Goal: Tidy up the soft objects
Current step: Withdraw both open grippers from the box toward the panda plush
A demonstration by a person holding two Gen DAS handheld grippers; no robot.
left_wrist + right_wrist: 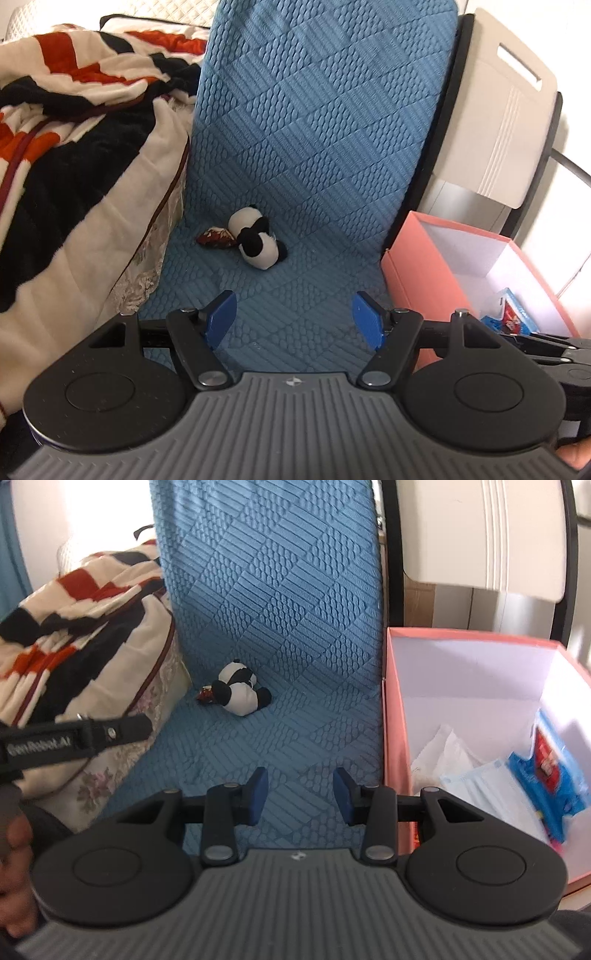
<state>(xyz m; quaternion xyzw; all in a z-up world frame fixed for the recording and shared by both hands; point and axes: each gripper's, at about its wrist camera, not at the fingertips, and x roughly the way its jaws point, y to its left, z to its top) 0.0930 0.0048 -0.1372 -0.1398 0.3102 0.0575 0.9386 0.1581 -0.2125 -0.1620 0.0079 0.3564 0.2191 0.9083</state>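
A black-and-white panda plush (pixel 256 242) lies on the blue quilted mattress (pixel 314 129), with a small red patterned pouch (pixel 216 239) touching its left side. Both show in the right wrist view too: the panda (pixel 240 692) and the pouch (pixel 205 696). My left gripper (pixel 293 319) is open and empty, low over the mattress, short of the panda. My right gripper (pixel 301 795) is open and empty, beside the pink box (pixel 397 738). The box holds a blue packet (pixel 546 771), a face mask (pixel 476 786) and white tissue (pixel 443 749).
A red, black and cream blanket (pixel 74 147) is piled at the left over a floral pillow (pixel 110 775). The pink box (pixel 413 266) stands at the mattress's right edge. A white board (pixel 498 110) stands behind it. The left gripper's arm (pixel 74 738) crosses the right wrist view.
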